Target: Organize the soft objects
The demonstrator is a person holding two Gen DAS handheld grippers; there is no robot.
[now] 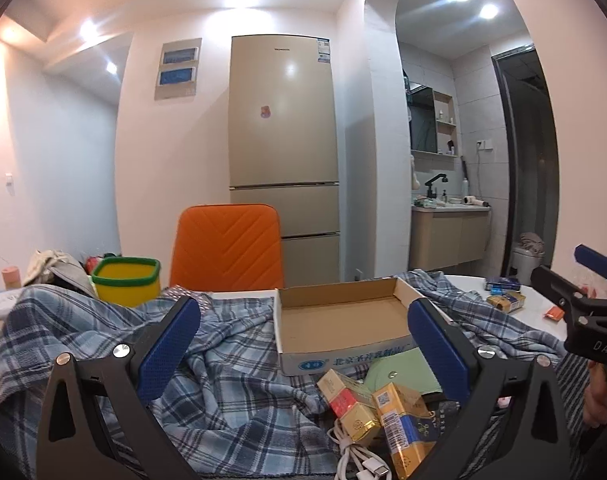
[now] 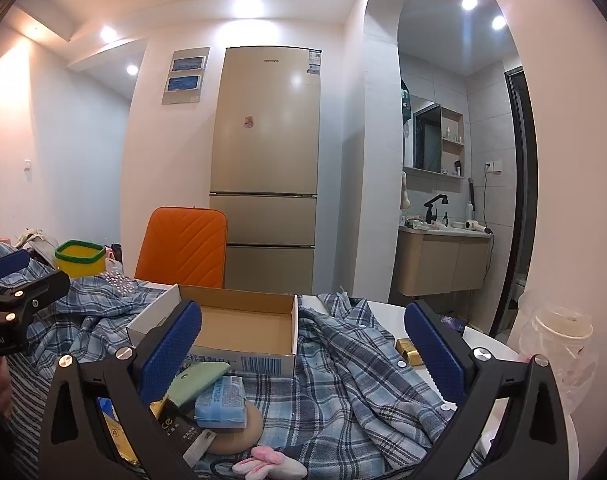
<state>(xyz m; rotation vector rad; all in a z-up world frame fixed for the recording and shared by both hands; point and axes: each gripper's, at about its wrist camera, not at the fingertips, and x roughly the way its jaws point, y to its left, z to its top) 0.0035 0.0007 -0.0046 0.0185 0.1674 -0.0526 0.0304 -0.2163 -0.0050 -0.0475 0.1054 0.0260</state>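
A blue plaid shirt (image 1: 231,356) lies crumpled over the table; it also shows in the right wrist view (image 2: 343,364). An empty cardboard box (image 1: 339,320) sits on it, and also shows in the right wrist view (image 2: 243,328). My left gripper (image 1: 303,344) is open above the shirt, empty. My right gripper (image 2: 303,348) is open above the shirt, empty; it also shows at the right edge of the left wrist view (image 1: 583,280). A pink plush toy (image 2: 263,462), a blue tissue pack (image 2: 221,402) and a green pouch (image 2: 195,384) lie near the front.
Small yellow and red boxes (image 1: 367,404) and a white cable (image 1: 359,456) lie at the front. A yellow bin with green rim (image 1: 125,280) stands back left. An orange chair (image 1: 227,248) is behind the table. A clear plastic cup (image 2: 559,344) stands at right.
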